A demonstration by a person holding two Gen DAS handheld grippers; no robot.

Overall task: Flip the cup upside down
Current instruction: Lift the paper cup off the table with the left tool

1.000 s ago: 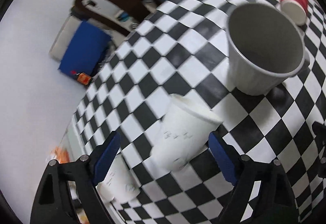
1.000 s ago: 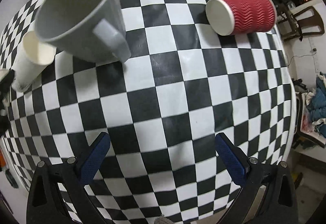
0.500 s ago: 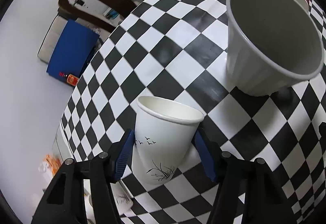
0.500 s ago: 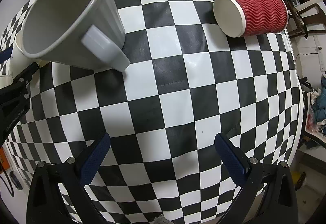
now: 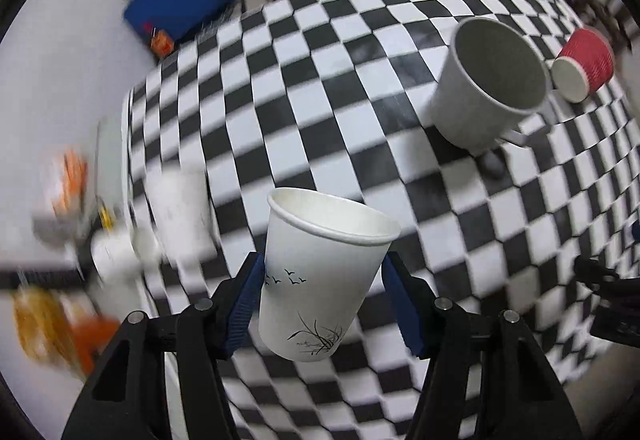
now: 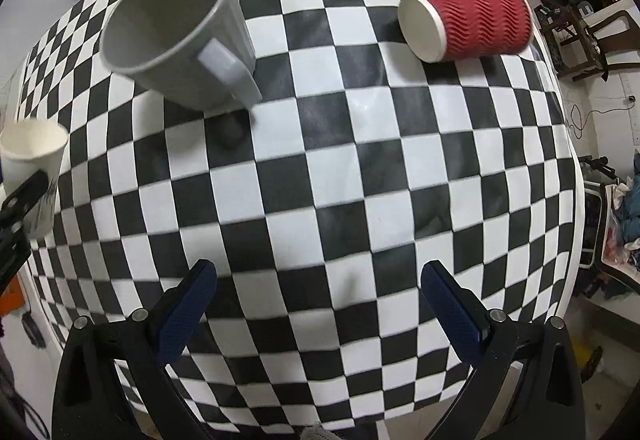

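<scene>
My left gripper [image 5: 322,288] is shut on a white paper cup [image 5: 320,272] printed with birds and grass. It holds the cup mouth-up, a little tilted, above the checkered tablecloth [image 5: 320,87]. The same cup shows at the left edge of the right wrist view [image 6: 32,175] with a left finger across it. My right gripper [image 6: 318,304] is open and empty over the cloth near the table's front edge.
A grey mug [image 5: 488,79] stands upright; it also shows in the right wrist view [image 6: 180,39]. A red ribbed paper cup [image 6: 468,23] lies on its side at the far right. Another white cup [image 5: 180,215] shows blurred at the left. Chairs and clutter surround the table.
My left gripper closed on the white paper cup and lifted it off the cloth, pulling back from the grey mug. The right gripper has hardly moved.
</scene>
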